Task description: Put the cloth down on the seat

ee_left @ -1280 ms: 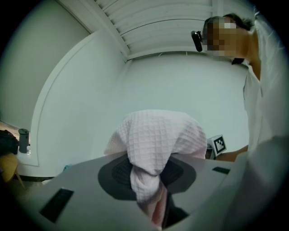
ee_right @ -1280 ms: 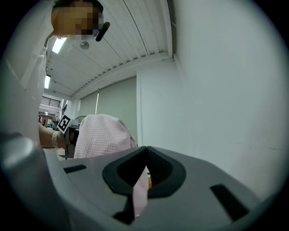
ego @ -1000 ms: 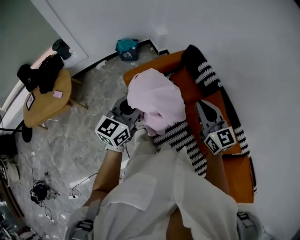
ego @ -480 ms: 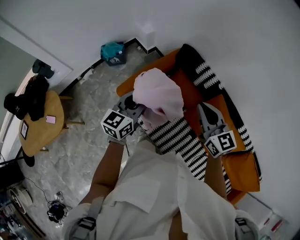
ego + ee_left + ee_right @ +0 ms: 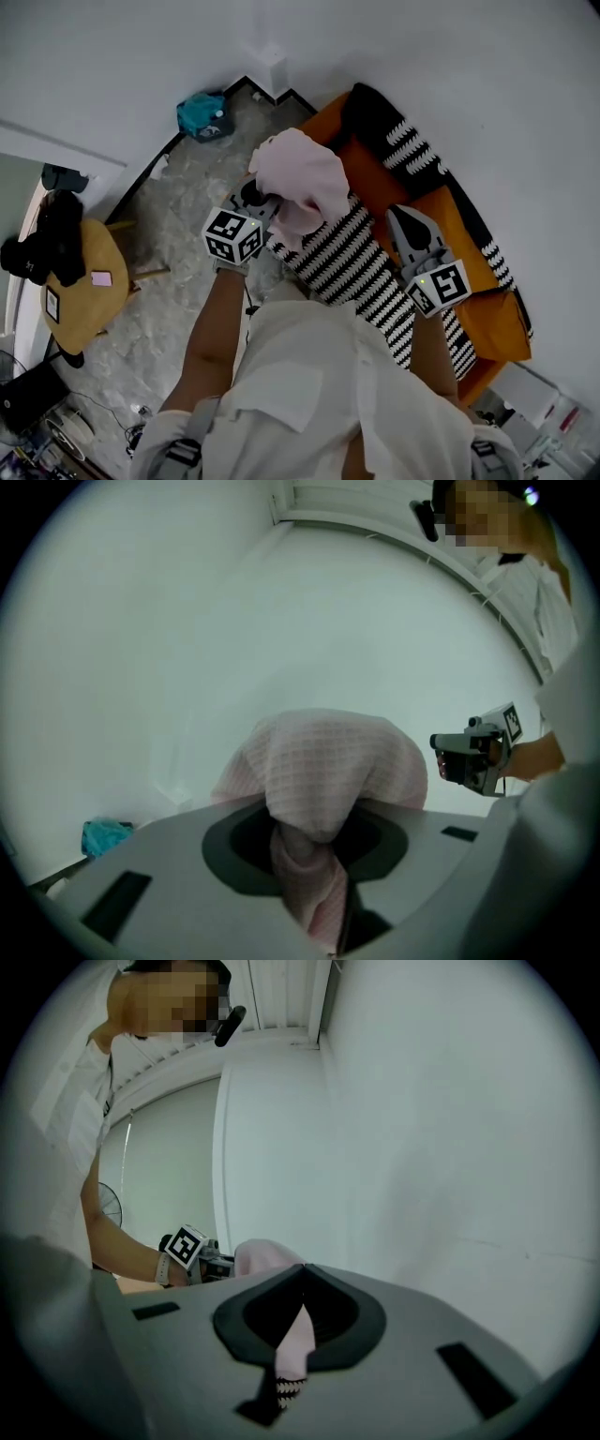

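Nearest the camera is the person's white shirt, with both forearms reaching forward from it. Under them lies a grey, marble-patterned floor, and to the right an orange seat stands against a plain white wall. A black-and-white striped throw runs across the seat cushion, and more striped fabric lies along the back. On the left, past the floor, a round wooden table carries dark items and 1 small pink card. Farther off, a teal bag sits on the floor at the foot of the wall, near the corner.

The left gripper is clamped on a pink waffle-weave cloth, which it holds in the air above the near-left end of the seat, over the throw and the seat's edge. The cloth is bunched into a rounded heap over the jaw tips. In the head view it bulges away from the gripper toward the seat back, with no clear long axis. In the left gripper view the heap is wider than it is tall, and 1 narrow tail hangs straight down between the 2 jaws.

The right gripper is over the seat, well apart from the cloth. Its jaws are drawn together to a point, and nothing can be seen held in them.
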Tool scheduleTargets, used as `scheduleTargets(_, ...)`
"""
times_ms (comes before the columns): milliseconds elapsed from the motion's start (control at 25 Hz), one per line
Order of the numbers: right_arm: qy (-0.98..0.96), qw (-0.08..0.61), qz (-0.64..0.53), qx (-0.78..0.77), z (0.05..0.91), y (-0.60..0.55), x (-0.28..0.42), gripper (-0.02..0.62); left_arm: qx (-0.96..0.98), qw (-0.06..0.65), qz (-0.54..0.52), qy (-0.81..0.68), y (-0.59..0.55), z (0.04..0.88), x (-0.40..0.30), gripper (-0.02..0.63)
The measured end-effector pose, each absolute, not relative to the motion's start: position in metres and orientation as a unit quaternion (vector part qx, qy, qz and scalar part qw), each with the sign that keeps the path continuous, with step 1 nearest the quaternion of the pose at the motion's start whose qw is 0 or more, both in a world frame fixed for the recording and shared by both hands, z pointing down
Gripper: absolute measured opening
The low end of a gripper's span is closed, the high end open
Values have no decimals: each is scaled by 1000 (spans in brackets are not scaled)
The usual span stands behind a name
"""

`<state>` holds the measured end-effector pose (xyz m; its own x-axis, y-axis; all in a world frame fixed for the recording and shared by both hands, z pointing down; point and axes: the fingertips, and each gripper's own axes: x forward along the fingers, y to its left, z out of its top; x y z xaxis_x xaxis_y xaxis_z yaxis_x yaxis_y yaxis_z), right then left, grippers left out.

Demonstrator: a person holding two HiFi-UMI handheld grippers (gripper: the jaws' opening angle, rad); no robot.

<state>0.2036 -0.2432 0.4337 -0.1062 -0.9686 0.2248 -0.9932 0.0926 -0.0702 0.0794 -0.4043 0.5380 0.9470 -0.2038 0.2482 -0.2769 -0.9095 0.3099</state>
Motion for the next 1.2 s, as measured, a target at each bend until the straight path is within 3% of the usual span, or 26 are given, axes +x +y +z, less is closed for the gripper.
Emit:
scheduleTargets(880, -709, 74, 114, 692, 446, -279, 233, 11, 948, 232, 174, -130, -476, 618, 125, 158)
scheduleTargets(1000, -709, 79, 111, 692, 446, -279, 231, 11, 948, 248, 142, -140, -480, 611, 124, 192)
scheduleTargets(1200, -709, 78, 104, 693, 439, -277, 229, 11, 956, 245, 85, -139, -486, 574, 129, 182)
